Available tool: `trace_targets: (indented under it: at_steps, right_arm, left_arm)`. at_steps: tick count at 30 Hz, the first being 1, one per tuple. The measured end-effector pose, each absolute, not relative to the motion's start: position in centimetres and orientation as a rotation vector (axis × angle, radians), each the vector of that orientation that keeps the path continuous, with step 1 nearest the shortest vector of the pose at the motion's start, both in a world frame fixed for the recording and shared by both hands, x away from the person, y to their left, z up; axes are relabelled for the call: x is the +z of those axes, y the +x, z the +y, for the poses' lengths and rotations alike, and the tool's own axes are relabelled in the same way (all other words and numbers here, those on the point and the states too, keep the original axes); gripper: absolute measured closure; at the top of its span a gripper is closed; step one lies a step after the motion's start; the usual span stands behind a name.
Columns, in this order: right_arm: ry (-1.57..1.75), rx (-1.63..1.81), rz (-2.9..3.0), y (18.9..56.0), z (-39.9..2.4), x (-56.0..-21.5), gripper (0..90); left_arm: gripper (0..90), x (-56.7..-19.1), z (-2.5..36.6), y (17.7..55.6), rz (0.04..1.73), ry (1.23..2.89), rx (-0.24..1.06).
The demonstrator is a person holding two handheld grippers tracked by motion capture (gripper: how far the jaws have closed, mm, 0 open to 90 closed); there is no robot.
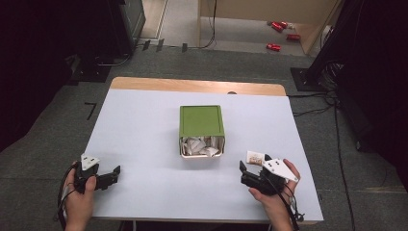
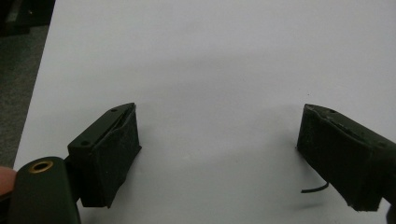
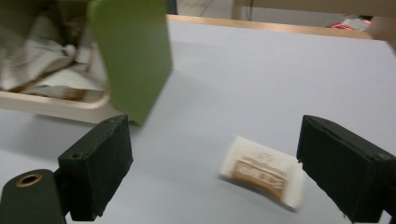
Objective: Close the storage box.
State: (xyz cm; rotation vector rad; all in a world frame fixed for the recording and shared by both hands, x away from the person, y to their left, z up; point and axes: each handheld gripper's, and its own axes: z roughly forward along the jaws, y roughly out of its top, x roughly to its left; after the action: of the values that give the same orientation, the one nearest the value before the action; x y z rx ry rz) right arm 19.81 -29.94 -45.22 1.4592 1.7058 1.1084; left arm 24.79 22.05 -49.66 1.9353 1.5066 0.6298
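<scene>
We have the right gripper (image 1: 251, 169) near the counter's (image 1: 144, 134) front right corner, its fingers (image 3: 100, 163) spread as wide as they go and holding nothing. The small packet (image 1: 254, 157) lies flat on the counter just ahead of them, loose, between the gripper and the green-lidded box (image 1: 202, 130) that sits near the middle of the counter. In the right gripper view the packet (image 3: 262, 171) lies off-centre, close to the finger on that view's right side, and it looks blurred.

From here, our main worry is the packet itself. It is thin and lies flush on a smooth surface, so if we close on it off-centre, one finger could nudge it and slide it toward the right edge instead of catching it. Coming down too steeply could press it flat and leave us nothing to pinch.

The box holds more crumpled packets (image 1: 199, 145) under a lid (image 3: 130, 56) that covers only its far part. Swinging back toward it carelessly, we could knock the lid or shove the whole box.

Our left gripper (image 1: 109, 177) rests near the front left corner, fingers (image 2: 109, 154) wide apart and empty over bare counter, well apart from everything, so little risk there.
</scene>
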Motion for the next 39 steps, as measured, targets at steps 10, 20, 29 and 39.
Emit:
trace_targets:
  at_steps: [10,20,29,39]
  right_arm:
    - [1.529,1.011,1.681,19.2,-34.4,-46.7,11.7]
    - [1.610,0.941,1.724,18.8,-38.5,-48.9,12.4]
    - [1.709,0.847,1.730,18.8,-40.8,-50.1,13.3]
    - [1.733,0.777,1.748,19.2,-40.6,-50.4,12.2]
  left_arm:
    - [13.4,-49.7,22.0,24.8,1.507,1.935,0.631]
    - [13.4,-49.7,22.0,24.8,1.507,1.934,0.631]
    - [13.4,-49.7,22.0,24.8,1.507,1.935,0.632]
    - [13.4,-49.7,22.0,24.8,1.507,1.936,0.632]
